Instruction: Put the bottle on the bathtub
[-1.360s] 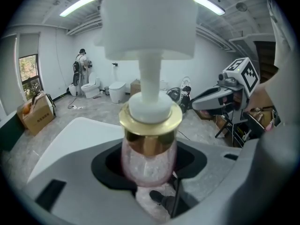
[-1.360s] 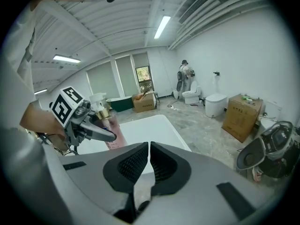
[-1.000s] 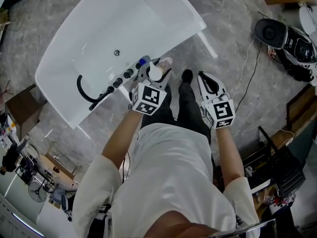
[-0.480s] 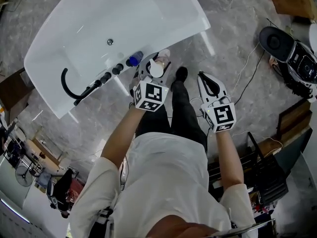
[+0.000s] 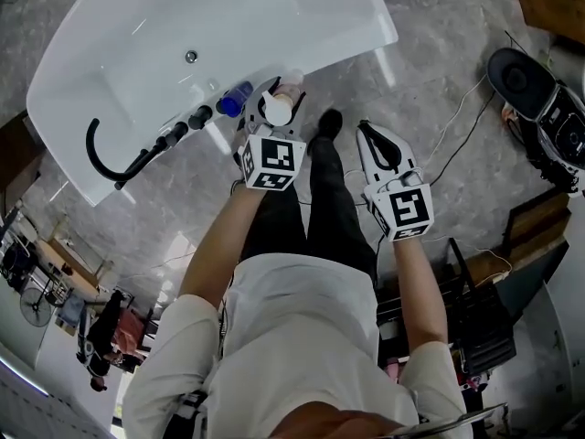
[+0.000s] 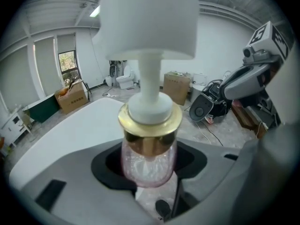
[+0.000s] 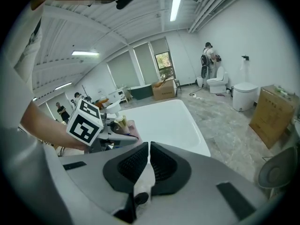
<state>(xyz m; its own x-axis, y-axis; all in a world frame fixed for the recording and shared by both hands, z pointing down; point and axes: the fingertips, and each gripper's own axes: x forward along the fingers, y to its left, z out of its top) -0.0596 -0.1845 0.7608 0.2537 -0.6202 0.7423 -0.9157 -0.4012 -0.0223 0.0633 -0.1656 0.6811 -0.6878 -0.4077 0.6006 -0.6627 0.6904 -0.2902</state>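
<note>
My left gripper (image 5: pixel 275 100) gripped the pump bottle (image 6: pixel 149 161) by the bathtub's (image 5: pixel 228 26) near rim. My right gripper (image 7: pixel 148 159) was closed, empty.

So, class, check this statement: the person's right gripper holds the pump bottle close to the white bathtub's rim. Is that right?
Not quite. The left gripper holds the pump bottle, its jaws closed on the clear body, as the left gripper view shows. The right gripper is shut and empty. The rest stands: the bottle is close to the white bathtub's rim.
</note>
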